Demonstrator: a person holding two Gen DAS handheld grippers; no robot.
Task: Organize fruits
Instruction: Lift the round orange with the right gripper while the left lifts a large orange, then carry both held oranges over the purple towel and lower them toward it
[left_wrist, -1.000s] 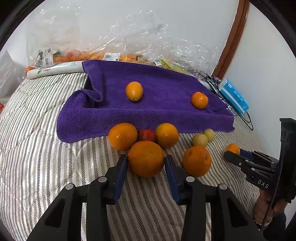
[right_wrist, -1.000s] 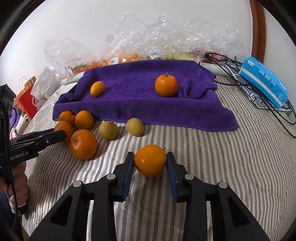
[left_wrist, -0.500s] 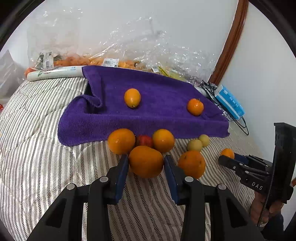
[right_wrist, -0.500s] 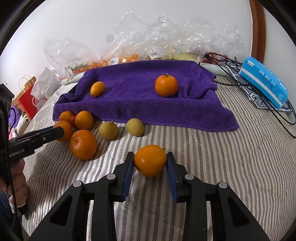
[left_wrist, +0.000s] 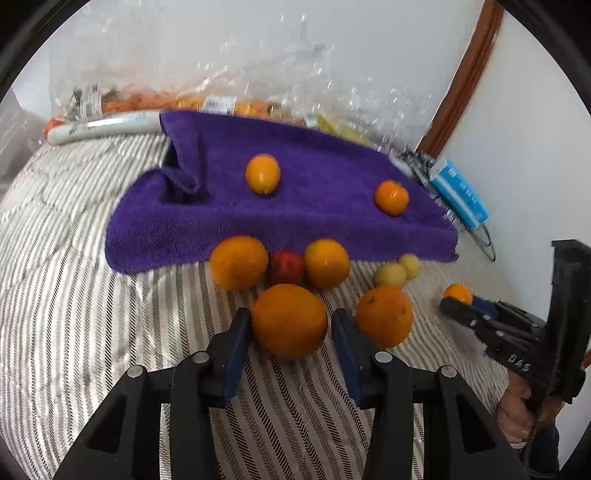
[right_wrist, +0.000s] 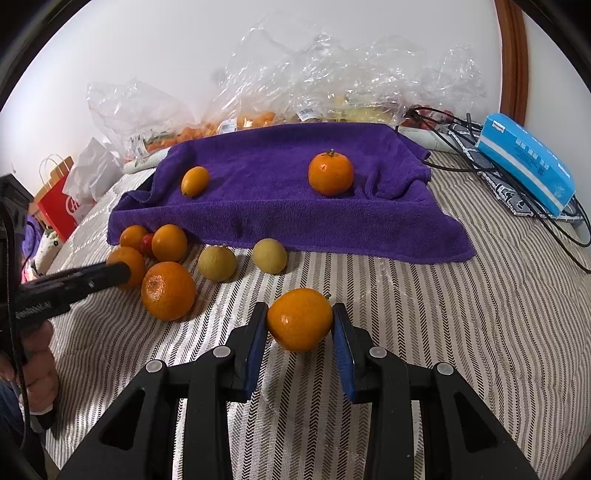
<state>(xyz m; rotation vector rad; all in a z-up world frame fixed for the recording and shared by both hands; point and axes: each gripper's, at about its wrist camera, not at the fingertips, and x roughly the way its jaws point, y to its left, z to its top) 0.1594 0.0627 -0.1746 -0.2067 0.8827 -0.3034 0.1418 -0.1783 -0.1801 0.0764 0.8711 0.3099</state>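
1. Two hand-held grippers point down at a bed with a grey-and-white striped bedspread (left_wrist: 74, 314). The left hand-held gripper (left_wrist: 291, 319) has its blue pads (left_wrist: 236, 343) on either side of a large round orange (left_wrist: 288, 328). Its jaws have just been opening: the left pad touches the peel, while a thin gap shows at the right pad. The orange rests on the bedspread.
2. The right hand-held gripper (right_wrist: 300, 312) is clamped narrowly on a smaller round orange (right_wrist: 299, 325), with both pads against its sides, low over the bedspread.
3. Around the large orange in the left wrist view, a dimpled orange (left_wrist: 384, 317) sits just beside it at 3 o'clock. Two more oranges (left_wrist: 238, 263) stand at 11 and 1 o'clock, with a small red fruit (left_wrist: 286, 267) between them at 12.
4. Two pale yellow-green round fruits (left_wrist: 389, 275) lie at 2 o'clock, touching each other.
5. At 12 o'clock, farther off, a purple terry towel (left_wrist: 325, 221) lies spread on the bed. It carries an oval orange fruit (left_wrist: 262, 174) on its left part and a round tangerine with a stem (right_wrist: 330, 173) on its right part, well apart.
6. Beyond the towel, crumpled clear plastic bags (right_wrist: 332, 74) of fruit lean on the white wall. At 2 o'clock, a blue carton (right_wrist: 524, 162) lies on black cables.
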